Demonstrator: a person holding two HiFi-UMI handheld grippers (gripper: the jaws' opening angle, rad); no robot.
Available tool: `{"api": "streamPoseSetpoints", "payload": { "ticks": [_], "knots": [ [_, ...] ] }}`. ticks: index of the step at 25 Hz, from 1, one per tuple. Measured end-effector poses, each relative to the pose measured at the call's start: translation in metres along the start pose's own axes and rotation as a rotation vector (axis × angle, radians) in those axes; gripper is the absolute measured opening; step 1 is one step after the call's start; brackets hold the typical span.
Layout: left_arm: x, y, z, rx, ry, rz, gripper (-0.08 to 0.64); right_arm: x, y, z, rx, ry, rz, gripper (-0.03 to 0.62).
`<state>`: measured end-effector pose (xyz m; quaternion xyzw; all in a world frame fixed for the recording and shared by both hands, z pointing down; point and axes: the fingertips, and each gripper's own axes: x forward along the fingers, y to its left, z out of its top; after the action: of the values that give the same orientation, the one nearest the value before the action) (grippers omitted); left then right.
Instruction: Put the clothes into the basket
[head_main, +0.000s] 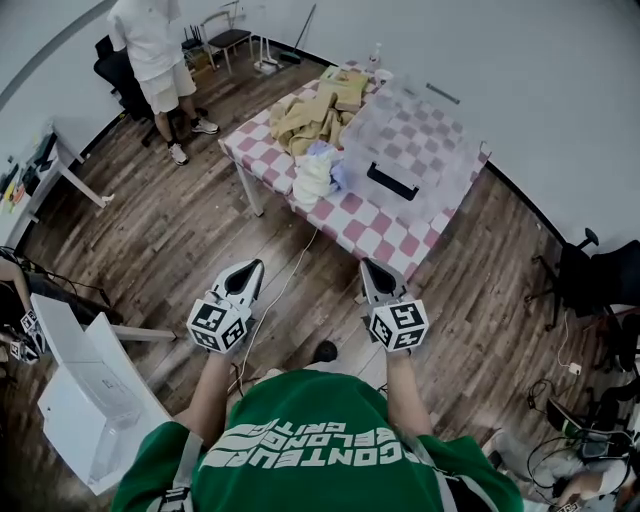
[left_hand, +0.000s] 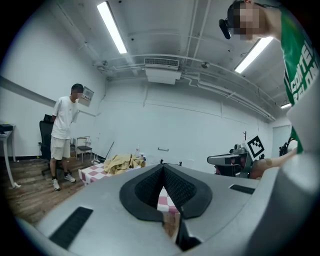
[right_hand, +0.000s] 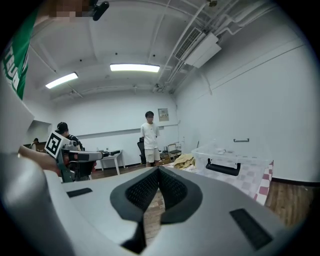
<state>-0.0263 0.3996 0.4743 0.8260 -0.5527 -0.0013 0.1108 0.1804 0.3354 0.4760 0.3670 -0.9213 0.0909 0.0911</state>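
Progress looks like zero: our tan-and-white clothes heap (head_main: 308, 130) sits on the pink-checked table (head_main: 380, 235) beside the clear plastic basket (head_main: 425, 130), left tongs (head_main: 251, 268) and right tongs (head_main: 371, 268) closed, empty.

Person in white (head_main: 152, 50) stands at eleven o'clock beside a black chair (head_main: 115, 72); chequered table (head_main: 372, 228) at twelve, white desk (head_main: 90, 395) at eight.

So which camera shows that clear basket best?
The head view: the whole clear basket from above, on the checked table. The right gripper view shows its side; the left gripper view barely shows it.
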Motion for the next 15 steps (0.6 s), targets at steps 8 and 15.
{"api": "streamPoseSetpoints", "payload": {
  "ticks": [8,15],
  "knots": [
    [0.038,-0.018,-0.013,-0.013,0.028,0.005,0.005,0.018,-0.029,-0.01,-0.017,0.05,0.048,0.008],
    [0.064,0.001,-0.02,-0.03,0.047,0.008,0.005,0.046,-0.042,-0.021,-0.008,0.085,0.059,0.008]
  ]
}}
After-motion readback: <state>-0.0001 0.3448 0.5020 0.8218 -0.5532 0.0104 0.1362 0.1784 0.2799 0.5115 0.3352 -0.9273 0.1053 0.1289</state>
